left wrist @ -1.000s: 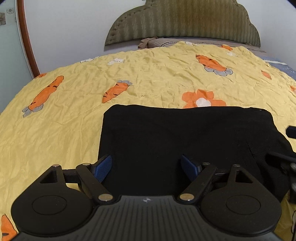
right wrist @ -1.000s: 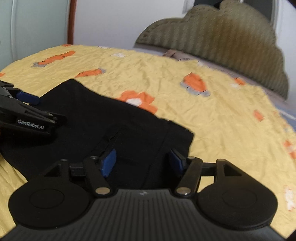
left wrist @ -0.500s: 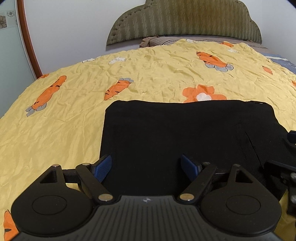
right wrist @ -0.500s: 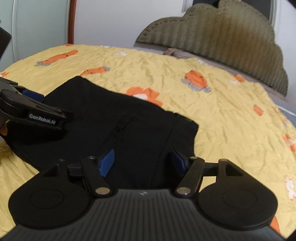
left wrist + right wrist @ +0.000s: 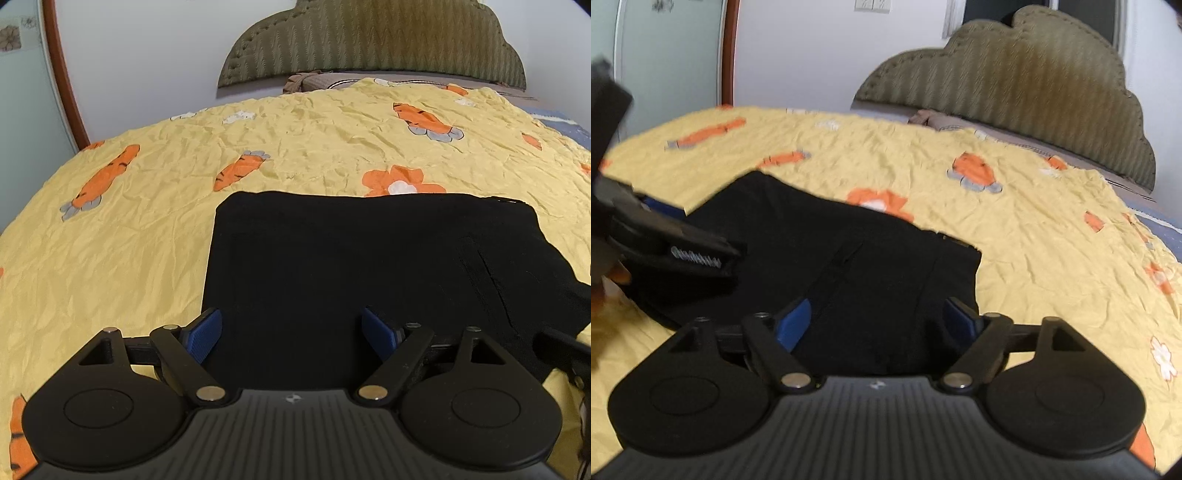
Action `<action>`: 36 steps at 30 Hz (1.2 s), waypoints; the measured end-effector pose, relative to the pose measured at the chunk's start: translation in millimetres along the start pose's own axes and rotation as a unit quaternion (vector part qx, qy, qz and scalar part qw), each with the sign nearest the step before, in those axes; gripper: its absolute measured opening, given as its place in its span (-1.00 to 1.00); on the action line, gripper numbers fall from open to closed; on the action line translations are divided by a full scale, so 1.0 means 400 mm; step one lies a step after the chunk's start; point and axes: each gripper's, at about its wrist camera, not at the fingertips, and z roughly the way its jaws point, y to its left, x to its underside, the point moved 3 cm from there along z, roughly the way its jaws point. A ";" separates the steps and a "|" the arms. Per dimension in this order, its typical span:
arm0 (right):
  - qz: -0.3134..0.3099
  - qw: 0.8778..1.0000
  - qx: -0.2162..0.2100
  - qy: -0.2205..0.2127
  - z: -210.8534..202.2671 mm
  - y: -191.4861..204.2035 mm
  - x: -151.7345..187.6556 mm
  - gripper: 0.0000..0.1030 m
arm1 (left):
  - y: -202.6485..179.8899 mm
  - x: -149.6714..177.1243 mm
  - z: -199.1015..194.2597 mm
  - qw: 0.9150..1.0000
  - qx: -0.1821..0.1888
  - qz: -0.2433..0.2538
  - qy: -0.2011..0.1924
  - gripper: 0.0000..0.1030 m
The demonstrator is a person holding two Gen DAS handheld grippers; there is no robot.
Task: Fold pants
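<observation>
The black pants (image 5: 351,258) lie folded into a flat rectangle on the yellow bedspread (image 5: 129,236). They also show in the right wrist view (image 5: 849,258). My left gripper (image 5: 291,332) is open and empty, above the near left part of the pants. My right gripper (image 5: 877,319) is open and empty, above the near right end of the pants. The left gripper's body (image 5: 665,243) shows at the left of the right wrist view, blurred. The right gripper's edge (image 5: 561,347) shows at the lower right of the left wrist view.
The yellow bedspread with orange carrot prints covers the bed. An olive padded headboard (image 5: 369,40) stands at the far end by a white wall. A pillow edge (image 5: 306,79) lies under it. A brown-framed door (image 5: 59,74) is at far left.
Both grippers have pulled back and risen a little from the pants, staying open. The pants lie flatter, the right end no longer bunched under the right gripper.
</observation>
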 end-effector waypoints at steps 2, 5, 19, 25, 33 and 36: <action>0.009 1.000 -0.015 -0.009 -0.028 0.003 0.002 0.60 | 0.002 0.006 -0.009 1.000 0.003 -0.006 0.002 0.61; 0.017 0.999 -0.025 -0.013 -0.058 0.010 0.011 0.65 | 0.006 0.021 -0.025 1.000 0.005 -0.009 0.001 0.61; 0.065 0.998 -0.024 0.004 -0.038 0.025 0.095 0.97 | 0.048 0.120 -0.073 0.997 -0.002 -0.062 -0.038 0.75; 0.092 0.996 -0.002 0.017 -0.053 0.041 0.151 1.00 | 0.041 0.141 -0.097 0.997 -0.019 -0.057 -0.055 0.75; 0.102 0.994 0.003 0.041 -0.078 0.068 0.187 1.00 | 0.046 0.162 -0.136 0.996 -0.015 -0.065 -0.054 0.75; 0.104 0.994 0.001 0.042 -0.090 0.074 0.192 1.00 | 0.047 0.174 -0.152 0.996 -0.012 -0.070 -0.049 0.75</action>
